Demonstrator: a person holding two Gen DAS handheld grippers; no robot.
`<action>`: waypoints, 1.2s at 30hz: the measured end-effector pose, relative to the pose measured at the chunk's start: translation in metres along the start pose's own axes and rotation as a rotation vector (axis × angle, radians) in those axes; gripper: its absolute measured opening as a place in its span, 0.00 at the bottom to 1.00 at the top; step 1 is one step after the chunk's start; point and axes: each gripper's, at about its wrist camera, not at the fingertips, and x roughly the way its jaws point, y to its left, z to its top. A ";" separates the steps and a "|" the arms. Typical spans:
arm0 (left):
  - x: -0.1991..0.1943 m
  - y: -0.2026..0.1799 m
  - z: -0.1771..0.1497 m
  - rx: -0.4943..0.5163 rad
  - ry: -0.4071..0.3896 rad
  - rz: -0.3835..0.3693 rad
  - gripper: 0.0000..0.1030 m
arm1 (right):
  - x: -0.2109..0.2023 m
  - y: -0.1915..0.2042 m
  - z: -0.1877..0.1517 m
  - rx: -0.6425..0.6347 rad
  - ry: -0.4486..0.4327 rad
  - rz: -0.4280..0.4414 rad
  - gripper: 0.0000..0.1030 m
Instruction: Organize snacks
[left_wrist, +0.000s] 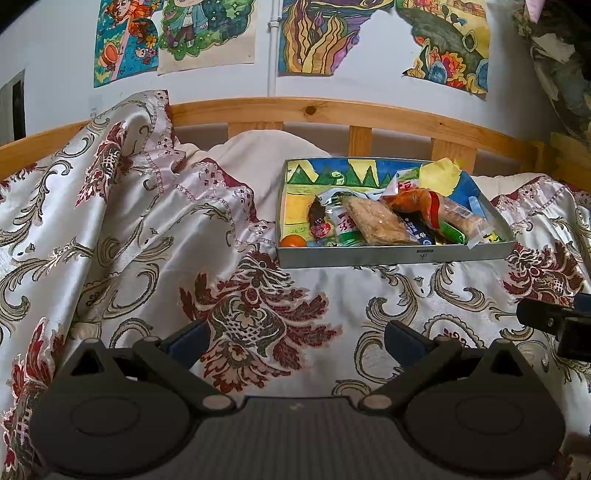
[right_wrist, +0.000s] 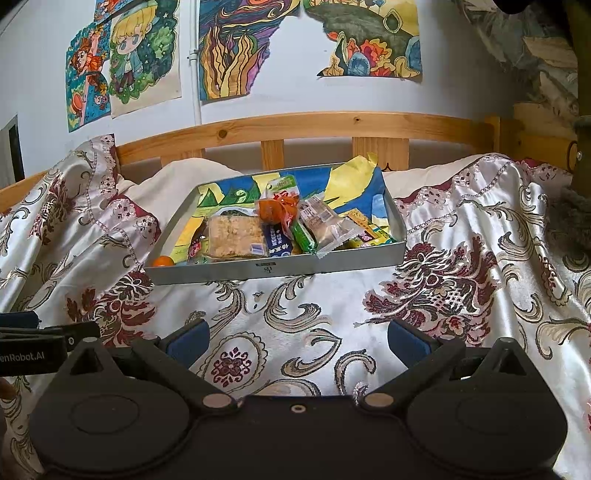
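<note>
Grippers (left_wrist: 295, 338) (right_wrist: 297, 338) agape before snack tray (left_wrist: 391, 256)

The drawings (left_wrist: 207, 33) are cut off at the top edge, the packet (right_wrist: 277, 236) print is too small to read (Chinese characters, seemingly), and heaped snacks hide the tray (right_wrist: 273, 271) floor.

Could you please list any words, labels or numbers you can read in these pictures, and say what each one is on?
"enRobot.AI": white letters, cut off at the picture's edge, on the left gripper seen from the right wrist.
Snack wrappers in the tray: printed characters, too blurred to read.
Small label on the tray's front wall: unreadable.
</note>
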 end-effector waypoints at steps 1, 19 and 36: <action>0.000 0.000 0.000 0.000 0.000 0.000 0.99 | 0.000 0.000 0.000 0.000 0.000 0.000 0.99; -0.001 -0.003 0.000 0.013 0.000 0.000 0.99 | 0.001 0.000 0.000 0.001 0.003 0.000 0.99; -0.003 -0.003 0.000 0.036 0.005 -0.010 0.99 | 0.001 0.001 -0.002 -0.001 0.007 0.001 0.99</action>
